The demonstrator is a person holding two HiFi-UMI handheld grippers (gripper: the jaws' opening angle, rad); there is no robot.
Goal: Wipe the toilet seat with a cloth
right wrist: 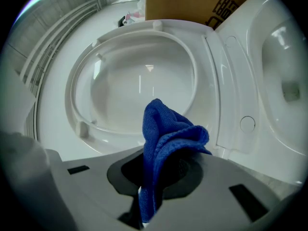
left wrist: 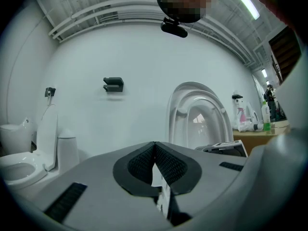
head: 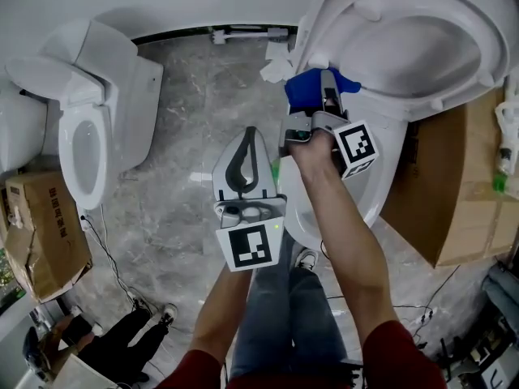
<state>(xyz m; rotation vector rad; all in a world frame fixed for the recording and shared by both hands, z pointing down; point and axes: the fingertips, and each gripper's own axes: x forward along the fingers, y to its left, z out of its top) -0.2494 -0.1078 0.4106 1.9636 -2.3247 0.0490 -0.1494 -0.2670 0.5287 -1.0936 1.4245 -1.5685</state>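
Right hand-held gripper (right wrist: 154, 154) clamps the blue cloth (right wrist: 166, 134) — left hand-held gripper (left wrist: 154, 144) closed, empty — print on the box (right wrist: 187, 1) unreadable.

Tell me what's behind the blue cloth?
Behind the blue microfibre cloth stands the raised white plastic toilet seat, underside showing. The cloth covers a stretch of its lower rim.

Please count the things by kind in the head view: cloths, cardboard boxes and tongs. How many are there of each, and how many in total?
Blue cloth: 1
Cardboard boxes: 2
Tongs, left and right: 2
Total: 5
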